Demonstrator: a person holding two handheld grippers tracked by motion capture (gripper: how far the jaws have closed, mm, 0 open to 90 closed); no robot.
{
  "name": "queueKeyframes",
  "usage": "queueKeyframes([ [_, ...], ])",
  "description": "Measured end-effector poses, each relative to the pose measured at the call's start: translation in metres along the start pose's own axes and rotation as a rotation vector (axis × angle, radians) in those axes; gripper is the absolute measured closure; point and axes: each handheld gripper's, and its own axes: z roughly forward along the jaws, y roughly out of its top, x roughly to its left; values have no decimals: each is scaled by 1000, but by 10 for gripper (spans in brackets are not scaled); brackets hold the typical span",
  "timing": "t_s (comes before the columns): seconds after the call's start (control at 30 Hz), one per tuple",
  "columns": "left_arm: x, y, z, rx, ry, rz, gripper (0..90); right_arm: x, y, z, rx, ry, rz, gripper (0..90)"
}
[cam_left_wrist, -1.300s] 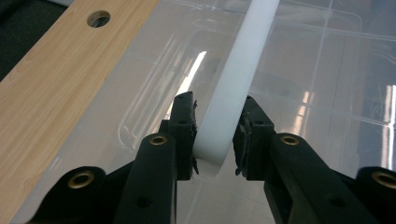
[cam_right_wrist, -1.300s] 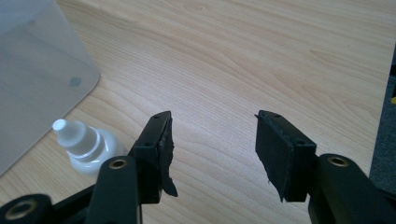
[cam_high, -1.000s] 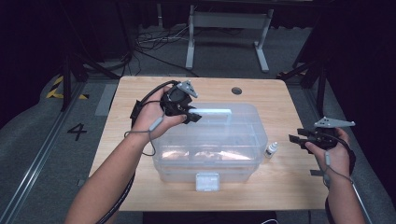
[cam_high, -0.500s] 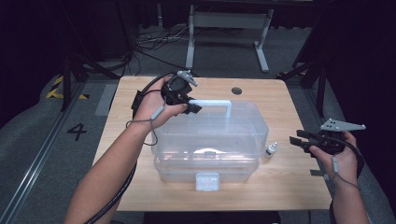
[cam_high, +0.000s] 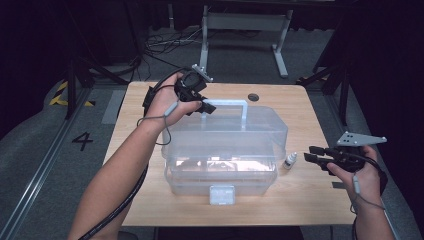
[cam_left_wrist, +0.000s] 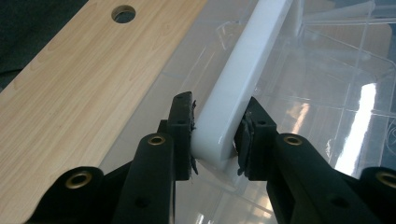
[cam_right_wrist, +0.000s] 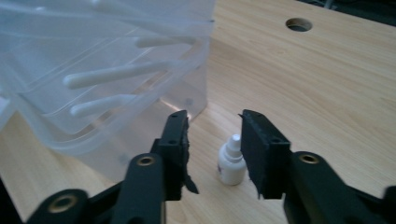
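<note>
The left gripper (cam_left_wrist: 215, 135) is clamping the box's white handle (cam_left_wrist: 243, 79) while the right gripper (cam_right_wrist: 214, 140), jaws just closing with nothing pinched between them, is risking toppling the small dropper bottle (cam_right_wrist: 231, 161).

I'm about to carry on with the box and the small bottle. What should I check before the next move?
1. Left tongs clamped on the white handle: ok.
2. Handle raised above the clear box: ok.
3. Small bottle upright on the table: ok.
4. Right tongs gripping the bottle: not ok, jaws have just been closing, nothing between them yet.
5. Front latch fastened: cannot tell.
</note>
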Motion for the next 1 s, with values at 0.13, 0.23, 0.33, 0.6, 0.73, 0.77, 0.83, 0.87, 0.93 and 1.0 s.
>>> queueKeyframes([
  [0.13,4,2,0,8,-12,-11,702,8,2,2,21,33,-13,717],
  [0.23,6,4,1,11,-18,-25,701,15,5,4,34,54,-28,741],
  [0.33,9,6,1,18,-16,-23,700,22,7,5,35,77,-45,756],
  [0.6,17,9,1,31,-52,-33,700,48,17,14,12,151,-109,900],
  [0.73,19,10,1,33,-54,-34,701,55,20,19,-46,199,-113,900],
  [0.77,19,10,1,34,-54,-33,701,56,21,20,-58,204,-111,900],
  [0.83,19,10,1,34,-54,-34,701,57,21,21,-75,207,-110,900],
  [0.87,19,10,1,33,-57,-33,701,57,22,22,-100,211,-108,900],
  [0.93,19,9,1,32,-69,-34,702,56,24,23,-146,229,-95,900],
  [1.0,19,9,1,32,-74,-33,703,56,26,24,-177,235,-90,900],
])
